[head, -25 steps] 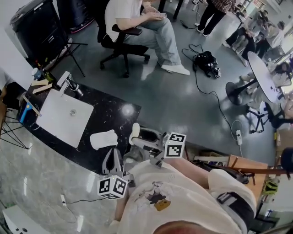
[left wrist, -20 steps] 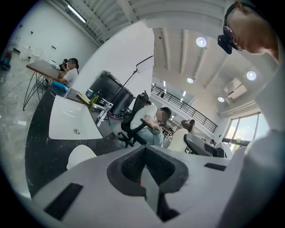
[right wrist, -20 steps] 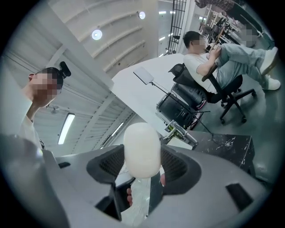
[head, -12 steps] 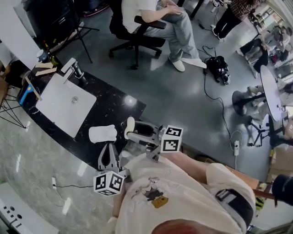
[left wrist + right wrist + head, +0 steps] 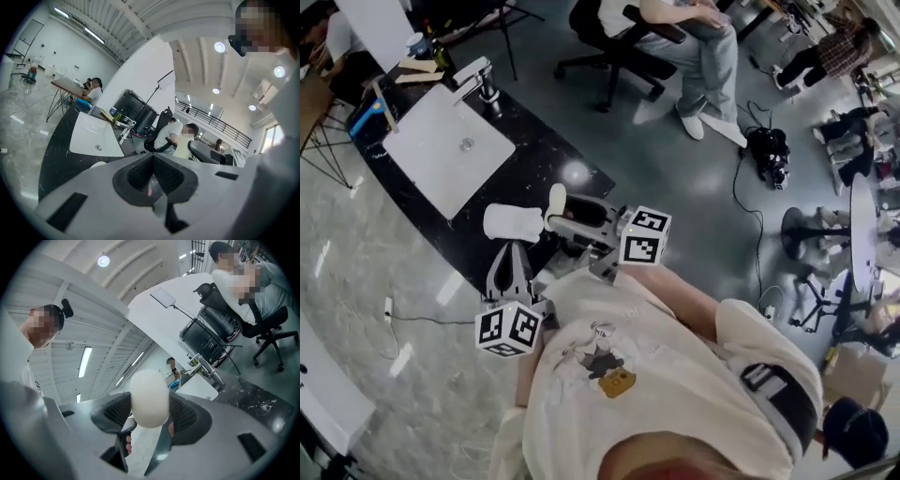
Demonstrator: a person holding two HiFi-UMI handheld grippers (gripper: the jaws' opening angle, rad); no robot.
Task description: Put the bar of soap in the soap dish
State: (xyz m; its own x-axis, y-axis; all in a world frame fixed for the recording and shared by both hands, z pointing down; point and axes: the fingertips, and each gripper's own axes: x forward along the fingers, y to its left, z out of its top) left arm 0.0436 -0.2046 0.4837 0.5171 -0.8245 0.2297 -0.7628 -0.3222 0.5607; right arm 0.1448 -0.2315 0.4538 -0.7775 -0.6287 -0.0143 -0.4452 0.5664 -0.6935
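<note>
Firmly, right gripper (image 5: 150, 420) clamps a smooth white oval bar of soap (image 5: 149, 397); left gripper (image 5: 152, 171) sits closed.

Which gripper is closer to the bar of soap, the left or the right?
Right. The right gripper is shut on the bar of soap. The left gripper, jaws together, sits apart from it, on the soap dish's near side.

Left claw (image 5: 509, 253) pinched shut — right claw (image 5: 565, 217) clamps the bar of soap (image 5: 555, 199), level.
</note>
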